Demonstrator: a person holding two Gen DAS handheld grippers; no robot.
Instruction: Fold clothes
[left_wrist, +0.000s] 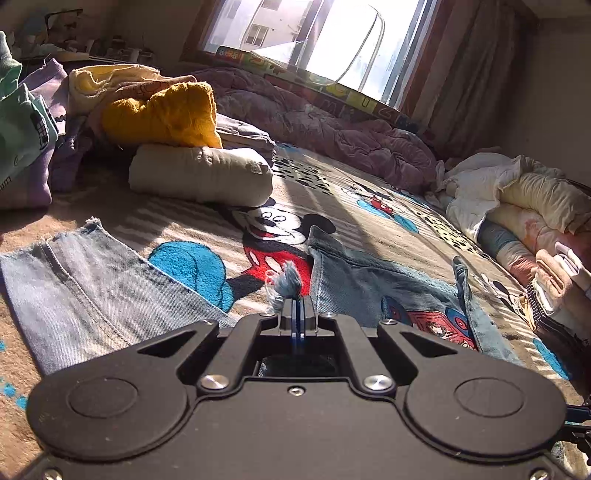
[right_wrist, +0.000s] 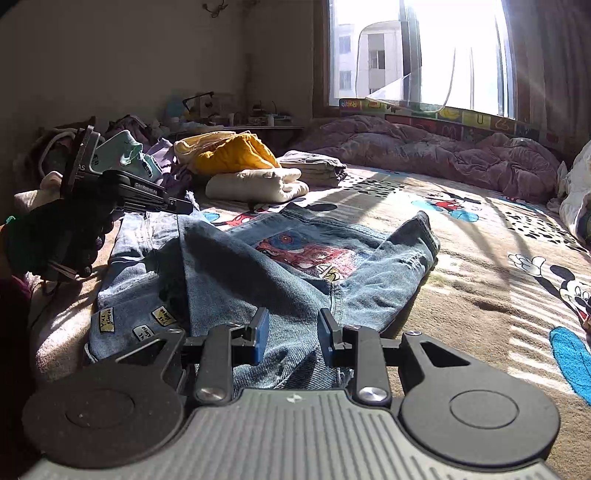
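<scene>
Blue jeans (right_wrist: 236, 266) with a red cartoon patch lie crumpled on the Mickey Mouse blanket (right_wrist: 480, 258). In the left wrist view one leg (left_wrist: 92, 288) stretches left and the patched part (left_wrist: 406, 295) lies right. My left gripper (left_wrist: 297, 295) is shut on a tuft of the jeans' frayed hem (left_wrist: 286, 278). In the right wrist view a gloved hand (right_wrist: 55, 240) holds the left gripper (right_wrist: 186, 208) over the jeans' far left side. My right gripper (right_wrist: 293, 328) hangs low over the near denim, blue pads (right_wrist: 262, 332) apart, cloth under and between them, no visible pinch.
A folded cream garment (left_wrist: 199, 173) and a yellow towel (left_wrist: 162, 114) sit behind the jeans, with folded grey clothes (right_wrist: 317, 166) beside them. A purple quilt (left_wrist: 332, 125) lines the window side. Bedding and clothes (left_wrist: 517, 206) pile up at the right; more clothes (left_wrist: 22, 122) at the left.
</scene>
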